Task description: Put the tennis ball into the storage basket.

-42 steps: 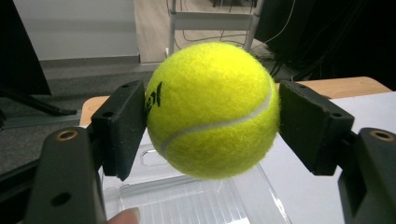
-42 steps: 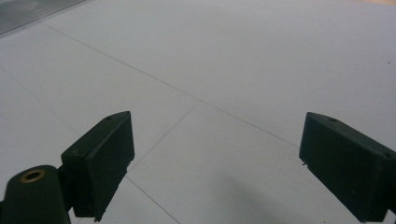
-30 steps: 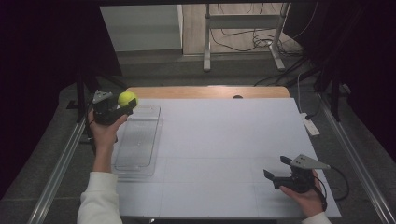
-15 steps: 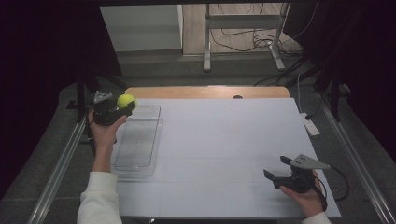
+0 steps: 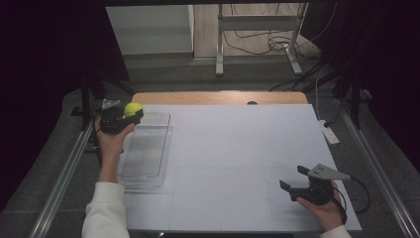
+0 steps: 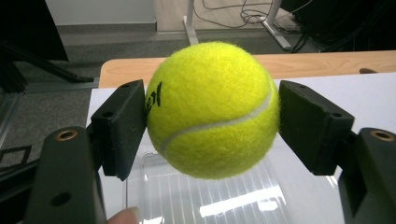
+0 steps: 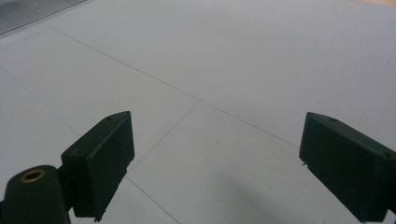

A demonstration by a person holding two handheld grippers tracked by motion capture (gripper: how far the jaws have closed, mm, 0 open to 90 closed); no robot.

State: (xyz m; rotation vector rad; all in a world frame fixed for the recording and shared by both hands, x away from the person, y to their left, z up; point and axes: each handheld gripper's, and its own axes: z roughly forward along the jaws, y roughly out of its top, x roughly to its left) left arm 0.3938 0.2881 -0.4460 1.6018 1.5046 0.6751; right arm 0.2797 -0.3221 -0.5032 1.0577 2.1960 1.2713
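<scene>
The left gripper (image 6: 212, 112) clamps the tennis ball (image 6: 212, 109) squarely between both jaws, above the clear tray's (image 5: 148, 148) far end. The right gripper (image 7: 215, 163) gapes wide, holding nothing.

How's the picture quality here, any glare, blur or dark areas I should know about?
High view: dark surroundings, the white table evenly lit. Left gripper view: the tennis ball is sharp and bright, with glare streaks on the clear tray below it. Right gripper view: soft and dim, with a faint shadow on the table.
</scene>
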